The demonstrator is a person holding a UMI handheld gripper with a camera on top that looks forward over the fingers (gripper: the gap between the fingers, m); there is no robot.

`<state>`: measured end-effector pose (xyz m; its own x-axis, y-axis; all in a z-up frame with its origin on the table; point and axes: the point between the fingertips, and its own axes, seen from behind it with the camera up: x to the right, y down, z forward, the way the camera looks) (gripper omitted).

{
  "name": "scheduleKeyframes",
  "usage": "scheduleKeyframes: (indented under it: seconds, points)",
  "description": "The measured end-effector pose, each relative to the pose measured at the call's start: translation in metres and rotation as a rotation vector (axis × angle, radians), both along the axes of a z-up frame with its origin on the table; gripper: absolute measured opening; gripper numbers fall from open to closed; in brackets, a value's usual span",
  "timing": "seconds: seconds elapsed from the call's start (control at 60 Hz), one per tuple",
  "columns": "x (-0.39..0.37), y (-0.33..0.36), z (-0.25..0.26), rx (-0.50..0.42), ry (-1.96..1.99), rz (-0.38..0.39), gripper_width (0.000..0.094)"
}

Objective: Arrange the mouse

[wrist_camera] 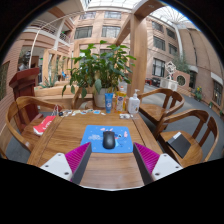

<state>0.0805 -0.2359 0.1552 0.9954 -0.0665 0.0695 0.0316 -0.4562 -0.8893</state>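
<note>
My claw is wide apart – the pink pads grip nothing. The black mouse lies just ahead, approx. in line with the gap between my fingers, on a blue mouse mat that rests on the wooden table. Beyond the mat stand a blue can and a white bottle, near each other, w/ a big green plant behind them. A red thing lies at the left table edge – I cannot tell what it is. Wooden chairs stand around.
</note>
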Motion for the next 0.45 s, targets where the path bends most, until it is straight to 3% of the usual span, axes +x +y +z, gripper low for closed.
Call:
scheduleKeyframes:
  seconds: [0.45]
  points:
    - [-0.007, -0.075, 0.018, 0.021, -0.04, 0.022, 0.0851]
